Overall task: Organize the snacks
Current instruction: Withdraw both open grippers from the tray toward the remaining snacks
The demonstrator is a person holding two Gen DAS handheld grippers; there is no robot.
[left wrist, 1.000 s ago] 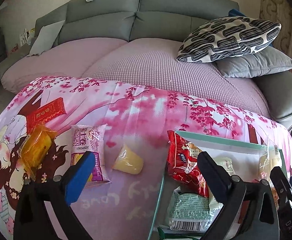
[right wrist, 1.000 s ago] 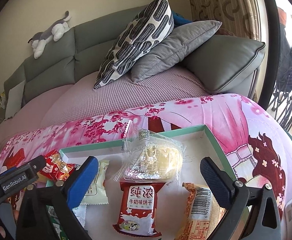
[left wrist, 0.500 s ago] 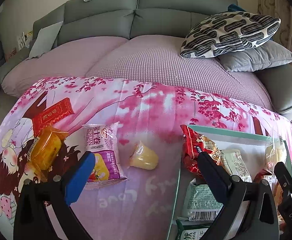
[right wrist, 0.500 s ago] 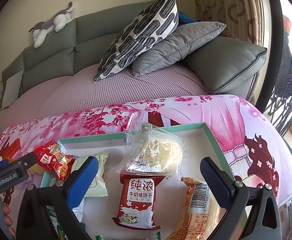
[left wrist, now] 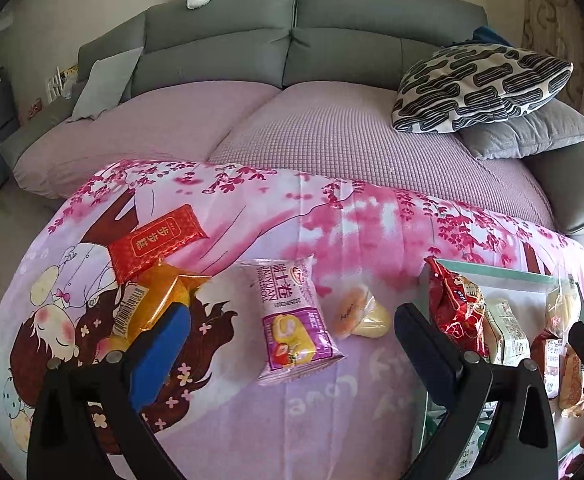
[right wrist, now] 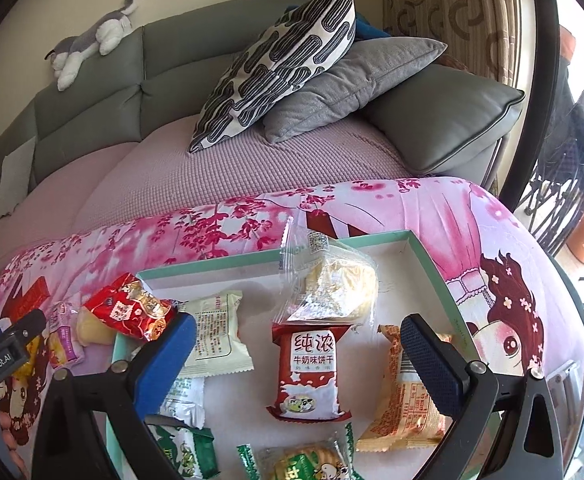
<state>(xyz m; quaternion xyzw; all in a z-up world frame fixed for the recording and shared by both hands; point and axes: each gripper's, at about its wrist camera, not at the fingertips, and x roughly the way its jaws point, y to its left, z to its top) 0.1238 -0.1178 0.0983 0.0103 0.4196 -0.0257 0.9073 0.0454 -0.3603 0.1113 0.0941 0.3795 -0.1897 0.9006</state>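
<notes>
Purple roll packet between the spread left fingers

The left hand-held gripper (left wrist: 290, 342), jaws wide, frames the purple packet (left wrist: 292, 320) on the tabletop (left wrist: 331, 216); a second ago it faced the tray (right wrist: 423, 248). The right hand-held gripper (right wrist: 293, 350) hangs spread over that tray.

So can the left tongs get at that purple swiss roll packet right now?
Probably yes: the left tongs are open, and the purple swiss roll packet lies flat between the fingers with nothing on top.

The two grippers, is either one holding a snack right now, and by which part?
Nothing is held. The left gripper is open above the purple-and-white snack packet on the pink printed cloth; the right gripper is open over the shallow green-rimmed box.
</notes>
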